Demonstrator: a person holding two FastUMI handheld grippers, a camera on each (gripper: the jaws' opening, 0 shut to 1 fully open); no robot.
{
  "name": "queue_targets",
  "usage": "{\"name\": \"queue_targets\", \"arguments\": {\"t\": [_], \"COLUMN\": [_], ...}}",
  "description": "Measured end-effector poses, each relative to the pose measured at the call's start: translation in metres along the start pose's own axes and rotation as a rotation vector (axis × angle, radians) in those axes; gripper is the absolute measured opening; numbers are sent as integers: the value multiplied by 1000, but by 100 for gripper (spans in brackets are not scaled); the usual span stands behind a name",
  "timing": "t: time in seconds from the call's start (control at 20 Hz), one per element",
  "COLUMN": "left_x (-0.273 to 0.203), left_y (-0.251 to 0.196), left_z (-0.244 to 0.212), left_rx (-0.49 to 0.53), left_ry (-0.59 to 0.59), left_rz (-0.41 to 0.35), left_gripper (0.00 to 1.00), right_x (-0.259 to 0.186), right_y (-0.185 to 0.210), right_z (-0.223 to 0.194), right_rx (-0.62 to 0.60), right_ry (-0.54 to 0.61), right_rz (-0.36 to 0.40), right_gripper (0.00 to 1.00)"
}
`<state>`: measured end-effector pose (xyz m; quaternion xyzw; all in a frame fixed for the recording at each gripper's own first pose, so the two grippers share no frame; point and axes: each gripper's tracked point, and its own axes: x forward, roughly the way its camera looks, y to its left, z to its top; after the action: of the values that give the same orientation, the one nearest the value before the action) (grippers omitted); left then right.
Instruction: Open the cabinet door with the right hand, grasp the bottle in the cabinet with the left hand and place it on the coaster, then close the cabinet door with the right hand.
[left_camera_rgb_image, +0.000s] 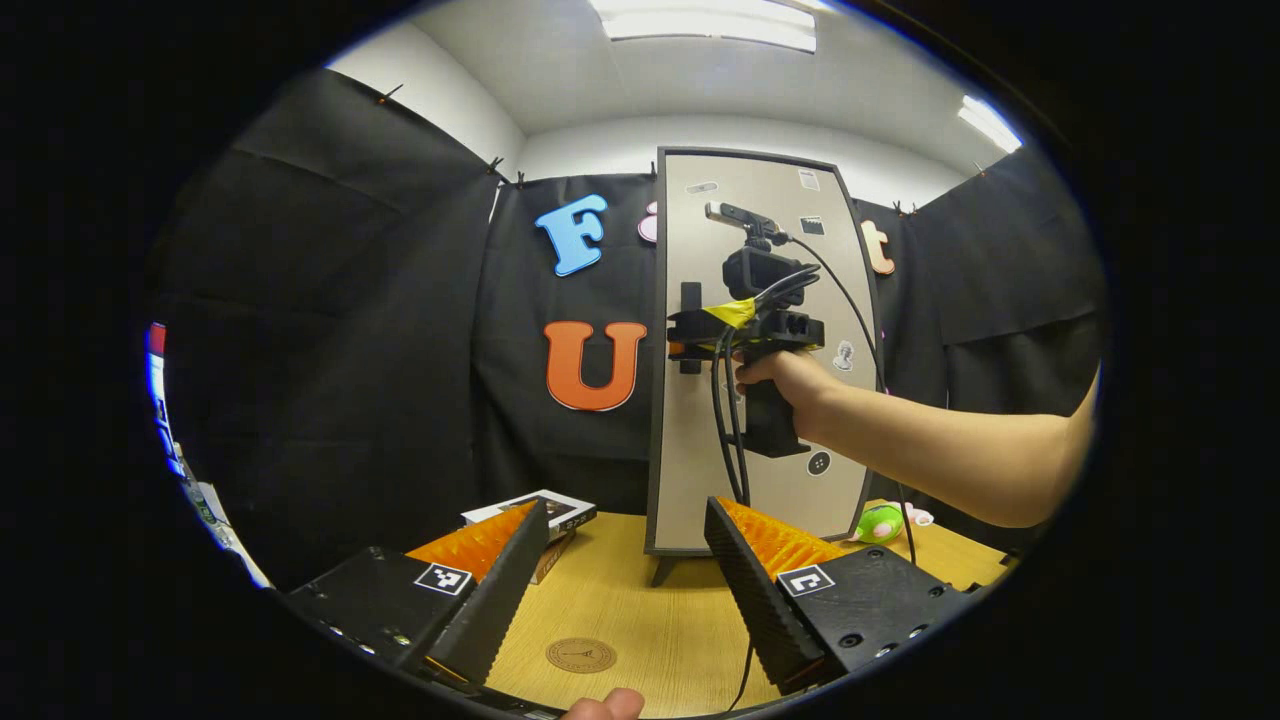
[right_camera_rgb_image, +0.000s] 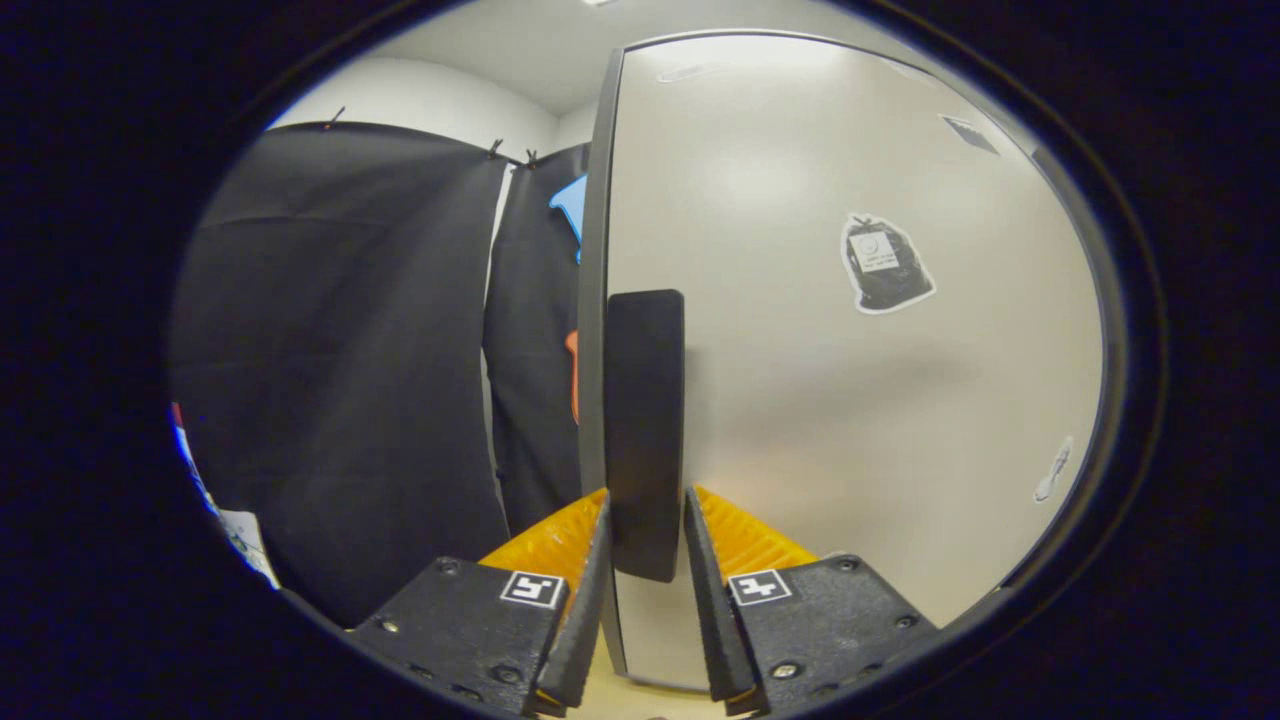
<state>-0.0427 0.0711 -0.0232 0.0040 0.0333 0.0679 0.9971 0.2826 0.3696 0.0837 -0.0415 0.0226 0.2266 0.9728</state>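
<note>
Left gripper (left_camera_rgb_image: 620, 560) nearest, low over the wooden worktop (left_camera_rgb_image: 640, 610); its two fingers spread wide, nothing between them; a fingertip of the holder's hand shows at the very bottom edge of the left gripper view.

Just ahead of it on the worktop, a round brown coaster (left_camera_rgb_image: 581, 655), bare, lying flat between the spread fingers as seen from that camera.

Further back left, a small flat box (left_camera_rgb_image: 545, 512) with a pale top, lying on the worktop near the cabinet's foot.

Centre, the cabinet (left_camera_rgb_image: 690, 480) standing upright on short legs at the back of the worktop; its pale door (right_camera_rgb_image: 850, 400) with a dark frame looks closed; several small stickers on the door face; a dark vertical handle (right_camera_rgb_image: 645, 430) near the door's left edge.

Right gripper (right_camera_rgb_image: 647, 545) at that handle; in the right gripper view the fingers sit one on each side of the handle's lower end, drawn close against it; whether both actually press on it I cannot tell for certain. In the left gripper view the same gripper shows held level against the door by a hand (left_camera_rgb_image: 790, 385), bare forearm reaching in from the right, cables hanging from it.

The bottle is not visible with the door as it stands.

Right of the cabinet base, a small green and pink toy (left_camera_rgb_image: 882, 522) on the worktop; behind everything, black cloth wall and white ceiling with light panels.
</note>
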Motion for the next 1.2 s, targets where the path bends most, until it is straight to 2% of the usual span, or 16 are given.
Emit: {"name": "queue_targets", "arguments": {"t": [0.05, 0.2, 0.35, 0.65, 0.95, 1.2], "left_x": [2, 4, 4, 9, -4, -9], "left_y": [3, 6, 10, 19, 16, 4], "left_z": [0, -2, 1, 0, 9, 11], "left_rx": [-1, -4, -3, -9, 1, 8], "left_ry": [2, 6, -3, -17, -26, -35], "left_rz": [3, 9, 10, 14, 19, -1], "left_gripper": [95, 95, 95, 95, 95, 95], "right_x": [2, 3, 3, -20, -88, -175], "right_y": [-1, -4, -4, 3, 16, 4], "right_z": [-1, -2, -3, -3, -5, -8], "right_rx": [-10, -50, -56, -36, -31, -29], "right_ry": [0, -2, 3, 23, -5, -29], "right_rz": [-8, -26, -36, 6, 65, 100], "right_gripper": [39, 33, 21, 20, 19, 19]}}
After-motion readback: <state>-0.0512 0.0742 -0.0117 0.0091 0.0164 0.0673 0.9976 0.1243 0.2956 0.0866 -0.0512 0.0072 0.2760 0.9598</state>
